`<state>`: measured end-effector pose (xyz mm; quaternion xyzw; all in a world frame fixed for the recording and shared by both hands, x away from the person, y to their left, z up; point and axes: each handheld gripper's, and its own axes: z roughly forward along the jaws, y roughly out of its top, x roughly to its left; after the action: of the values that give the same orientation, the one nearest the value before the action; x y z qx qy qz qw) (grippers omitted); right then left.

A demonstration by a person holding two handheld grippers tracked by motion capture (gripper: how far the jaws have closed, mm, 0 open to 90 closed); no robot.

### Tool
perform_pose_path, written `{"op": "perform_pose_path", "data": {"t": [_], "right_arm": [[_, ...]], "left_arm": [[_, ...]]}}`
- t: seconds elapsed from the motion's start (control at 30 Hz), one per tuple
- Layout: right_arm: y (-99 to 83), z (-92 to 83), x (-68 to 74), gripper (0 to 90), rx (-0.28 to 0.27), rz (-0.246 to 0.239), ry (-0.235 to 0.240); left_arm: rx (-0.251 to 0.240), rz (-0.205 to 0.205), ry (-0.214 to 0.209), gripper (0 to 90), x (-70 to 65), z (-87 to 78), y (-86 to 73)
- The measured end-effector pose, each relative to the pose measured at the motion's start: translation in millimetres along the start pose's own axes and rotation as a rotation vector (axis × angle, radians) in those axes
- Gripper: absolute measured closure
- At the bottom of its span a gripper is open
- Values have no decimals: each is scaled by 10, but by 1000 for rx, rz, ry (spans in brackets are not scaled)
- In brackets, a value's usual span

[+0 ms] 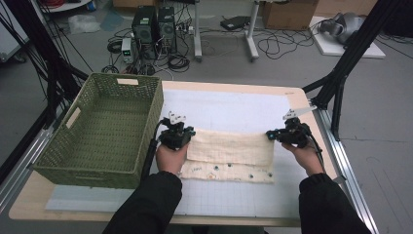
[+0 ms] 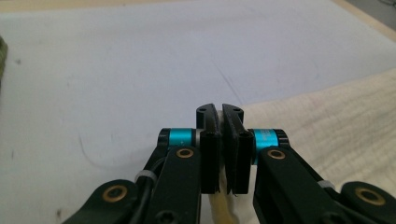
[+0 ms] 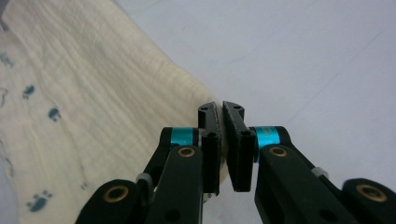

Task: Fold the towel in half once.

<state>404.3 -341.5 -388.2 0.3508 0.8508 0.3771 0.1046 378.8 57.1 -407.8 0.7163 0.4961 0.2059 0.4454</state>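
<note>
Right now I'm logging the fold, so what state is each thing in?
cloth: cream, far part doubled over toward the person, printed strip left bare along the near edge.
left gripper: shut on the cloth's left corner.
right gripper: shut on the cloth's right corner.
basket: upright, open-topped, nothing visible inside.

green wicker basket [image 1: 104, 129] at table's [image 1: 234, 87] left edge; computer towers [image 1: 155, 24] behind.
</note>
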Motion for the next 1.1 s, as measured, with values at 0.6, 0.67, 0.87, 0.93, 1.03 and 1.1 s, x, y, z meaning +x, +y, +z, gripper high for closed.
{"op": "perform_pose_path", "data": {"t": [0.6, 0.67, 0.87, 0.93, 1.03, 1.1], "right_arm": [[-398, 74, 351, 625, 26, -23, 53], [-444, 91, 372, 625, 23, -13, 60], [-527, 178, 396, 660, 69, -28, 71], [-540, 202, 409, 700, 63, -38, 65], [-536, 218, 412, 786, 63, -43, 75], [-525, 222, 417, 855, 70, -53, 82]], "left_arm": [[70, 124, -76, 702, -55, -211, -403], [81, 134, -102, 712, -67, -211, -420], [166, 150, -113, 773, -64, -144, -519], [149, 144, -108, 809, -56, -142, -539], [148, 176, -86, 833, -89, -138, -540], [152, 178, -85, 875, -101, -135, -537]]}}
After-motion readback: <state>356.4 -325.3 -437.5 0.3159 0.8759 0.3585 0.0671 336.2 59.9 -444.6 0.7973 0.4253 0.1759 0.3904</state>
